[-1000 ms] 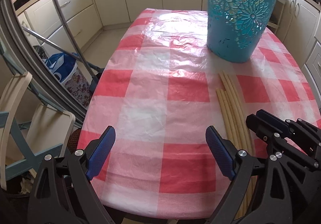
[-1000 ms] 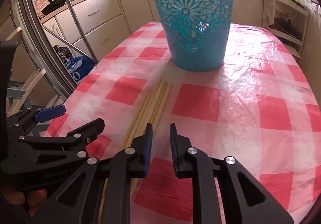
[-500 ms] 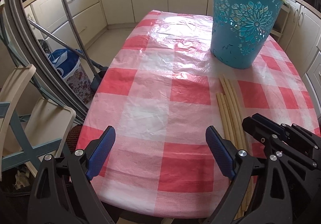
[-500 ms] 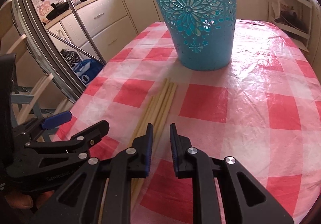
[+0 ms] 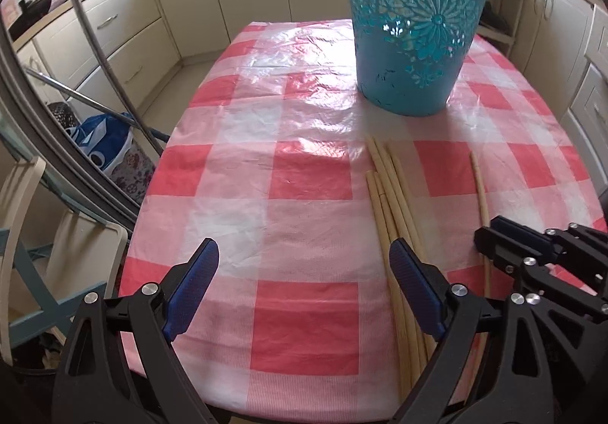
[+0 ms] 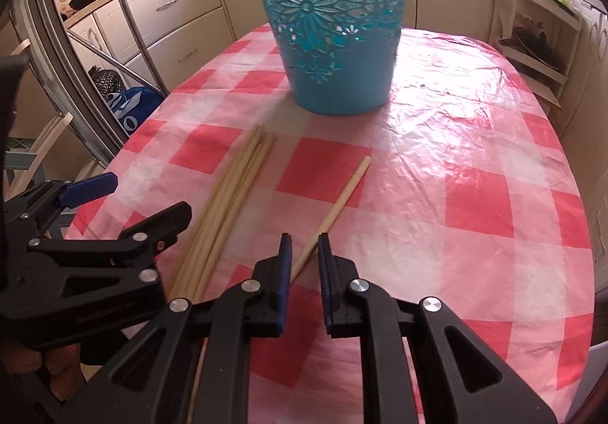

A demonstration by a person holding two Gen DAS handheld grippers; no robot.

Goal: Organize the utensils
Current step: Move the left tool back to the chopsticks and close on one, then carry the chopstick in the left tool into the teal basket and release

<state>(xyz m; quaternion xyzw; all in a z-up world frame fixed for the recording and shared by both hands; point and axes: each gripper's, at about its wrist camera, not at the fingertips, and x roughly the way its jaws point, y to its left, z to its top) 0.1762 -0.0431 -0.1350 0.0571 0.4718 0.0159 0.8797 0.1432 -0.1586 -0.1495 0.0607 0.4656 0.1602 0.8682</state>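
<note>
Several pale wooden chopsticks (image 5: pixel 391 203) lie bundled on the red-checked tablecloth, also in the right wrist view (image 6: pixel 231 188). One chopstick (image 6: pixel 334 207) lies apart to the right, its near end running between my right gripper's (image 6: pixel 304 253) fingers, whose jaws stand narrowly apart around it; it also shows in the left wrist view (image 5: pixel 480 192). My left gripper (image 5: pixel 304 264) is wide open and empty, left of the bundle. A teal cut-out basket (image 5: pixel 414 32) stands upright beyond the chopsticks, also in the right wrist view (image 6: pixel 334 25).
The table (image 5: pixel 243 173) drops off at the left edge toward a chair (image 5: pixel 22 219), a blue bag (image 5: pixel 106 143) and metal poles (image 5: pixel 98 44). Cream kitchen cabinets (image 6: pixel 171 25) ring the room, with open shelves (image 6: pixel 532 44) at the right.
One chopstick now lies apart from the bundle, out to the right, with my right gripper around its near end. Both grippers have shifted closer to the basket.
</note>
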